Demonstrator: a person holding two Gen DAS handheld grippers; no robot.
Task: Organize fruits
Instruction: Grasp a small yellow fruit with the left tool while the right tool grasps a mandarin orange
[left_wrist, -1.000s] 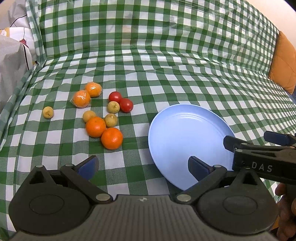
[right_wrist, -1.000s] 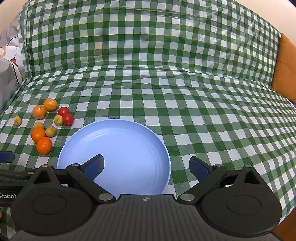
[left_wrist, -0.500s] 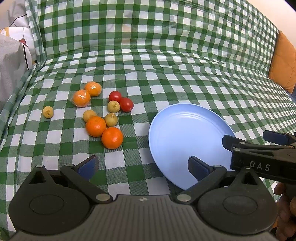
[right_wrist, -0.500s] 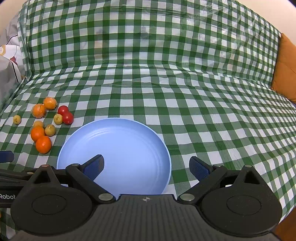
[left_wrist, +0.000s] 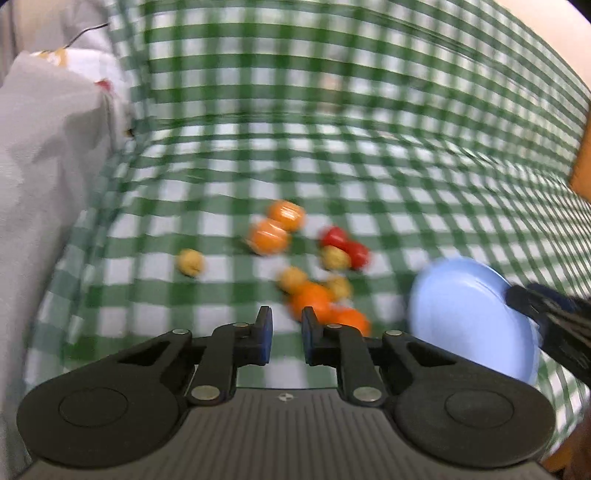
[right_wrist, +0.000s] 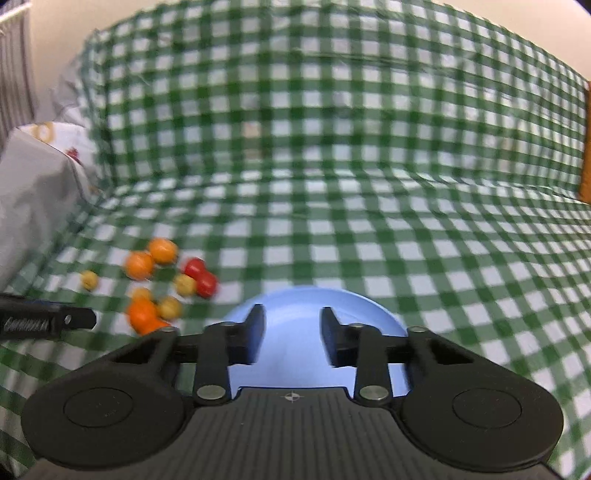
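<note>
**Both grippers narrowed and swung toward the fruit pile**

Since the earlier frames, both grippers have drawn their fingers in from a wide spread to a narrow gap, and both views have shifted and blurred with motion; the left gripper (left_wrist: 287, 332) now points at the fruit cluster, its fingers close together with a slim gap and nothing between them; the right gripper (right_wrist: 291, 338) hangs over the near edge of the blue plate (right_wrist: 380, 317), its fingers a little farther apart, also empty. The fruits lie loose on the green checked cloth (right_wrist: 369, 240), left of the plate and apart from it: two oranges (left_wrist: 310, 301) nearest the left gripper's tips, two wrapped oranges (left_wrist: 267, 236) farther back, two red tomatoes (left_wrist: 345, 245) touching each other, and several small yellow fruits (left_wrist: 190, 261), one of them set apart to the left. The plate carries no fruit, so the sorting appears not yet begun. To do the step well, the left gripper should likely reopen wider than the nearest orange before descending; centre that fruit between the fingers; close gently, since round fruit rolls and neighbours touch it; slower motion would steady the aim.
</note>
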